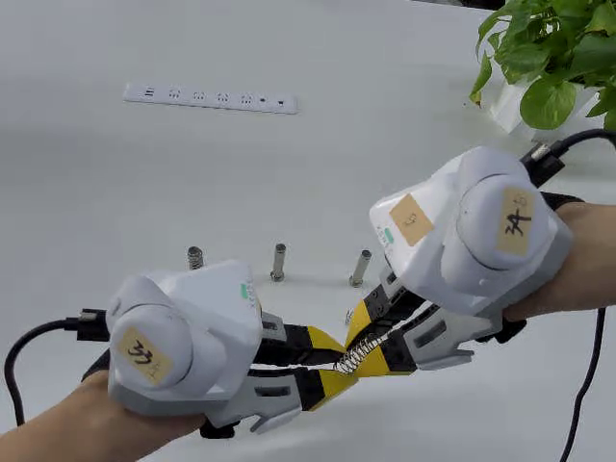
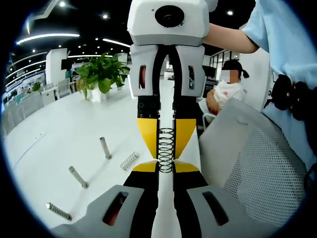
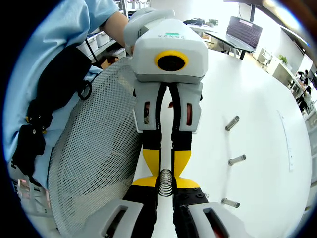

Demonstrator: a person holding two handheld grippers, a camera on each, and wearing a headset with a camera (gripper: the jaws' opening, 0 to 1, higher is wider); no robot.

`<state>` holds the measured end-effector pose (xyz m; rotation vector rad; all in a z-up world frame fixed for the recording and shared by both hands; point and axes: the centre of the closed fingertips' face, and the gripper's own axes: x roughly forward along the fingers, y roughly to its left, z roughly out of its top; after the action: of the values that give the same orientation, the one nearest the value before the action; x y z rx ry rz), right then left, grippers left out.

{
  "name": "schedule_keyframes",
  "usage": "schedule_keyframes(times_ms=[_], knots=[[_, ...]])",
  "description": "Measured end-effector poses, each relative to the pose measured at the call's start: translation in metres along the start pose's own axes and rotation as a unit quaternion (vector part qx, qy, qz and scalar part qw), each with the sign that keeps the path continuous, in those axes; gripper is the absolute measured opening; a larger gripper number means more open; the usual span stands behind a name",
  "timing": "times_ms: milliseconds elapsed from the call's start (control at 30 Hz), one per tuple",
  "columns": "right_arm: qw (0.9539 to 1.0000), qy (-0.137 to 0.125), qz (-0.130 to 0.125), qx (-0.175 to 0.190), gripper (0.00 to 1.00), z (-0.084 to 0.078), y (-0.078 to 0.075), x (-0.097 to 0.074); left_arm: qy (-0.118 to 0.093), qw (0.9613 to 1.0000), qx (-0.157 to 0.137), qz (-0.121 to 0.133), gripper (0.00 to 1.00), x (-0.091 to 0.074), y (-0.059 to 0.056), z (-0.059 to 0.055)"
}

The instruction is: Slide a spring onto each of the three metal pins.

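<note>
Nearest, low over the white surface (image 1: 115,192): left tongs (image 2: 166,168) and right tongs (image 3: 165,184) meet tip to tip, yellow tips almost touching

Spring (image 1: 354,356) held off the surface, bridging the two sets of tips. Most of its length sits between the right tongs' fingers, its other end between the left tongs' tips. Both tongs narrowed to the spring's width, each pinching it, no spare gap

Just past the tips: loose spring (image 2: 130,160) lying flat on the surface, between the tongs and the right pin (image 1: 360,269). In the head view the right tongs partly cover it

Next out: three pins upright in a row, apart from one another. Right pin bare. Middle pin (image 1: 278,262) bare. Left pin (image 1: 195,264) carries a fitted spring (image 1: 195,254), coils down its shaft. Only the loose spring lies between the tongs and the row

Beside the surface, in the gripper views: mesh chair (image 3: 94,148), and the person's light blue sleeve

Far: power strip (image 1: 210,97) lying flat, well beyond the pins. Plant (image 1: 549,58) in a white pot at the far right corner
</note>
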<state>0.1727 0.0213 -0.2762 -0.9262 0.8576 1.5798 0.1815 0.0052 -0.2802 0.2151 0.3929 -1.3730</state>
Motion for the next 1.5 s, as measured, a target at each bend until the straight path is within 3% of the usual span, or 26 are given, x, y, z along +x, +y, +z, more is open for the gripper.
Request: schedule_keyframes(times_ms=[633,1000,1200,1400,1500], knots=[[1.0,-0.002,0.001,-0.006,0.07,0.008,-0.002,0.001,-0.003,0.9999,-0.003,0.015,0.07,-0.007,0.002,-0.001],[0.9999,-0.012,-0.003,-0.007,0.07,0.015,-0.009,0.004,-0.01,0.9987,-0.018,0.046,0.09,-0.015,0.01,-0.005],[0.9999,-0.014,-0.004,-0.002,0.07,0.017,-0.013,0.002,-0.008,0.9968,-0.032,0.072,0.2,-0.023,0.02,-0.013],[0.9999,-0.01,-0.005,0.0,0.07,0.014,-0.014,0.002,-0.003,0.9923,-0.05,0.113,0.37,-0.035,0.032,-0.027],[1.0,-0.007,-0.004,0.001,0.07,0.012,-0.013,0.002,-0.004,0.9904,-0.057,0.126,0.4,-0.041,0.036,-0.032]])
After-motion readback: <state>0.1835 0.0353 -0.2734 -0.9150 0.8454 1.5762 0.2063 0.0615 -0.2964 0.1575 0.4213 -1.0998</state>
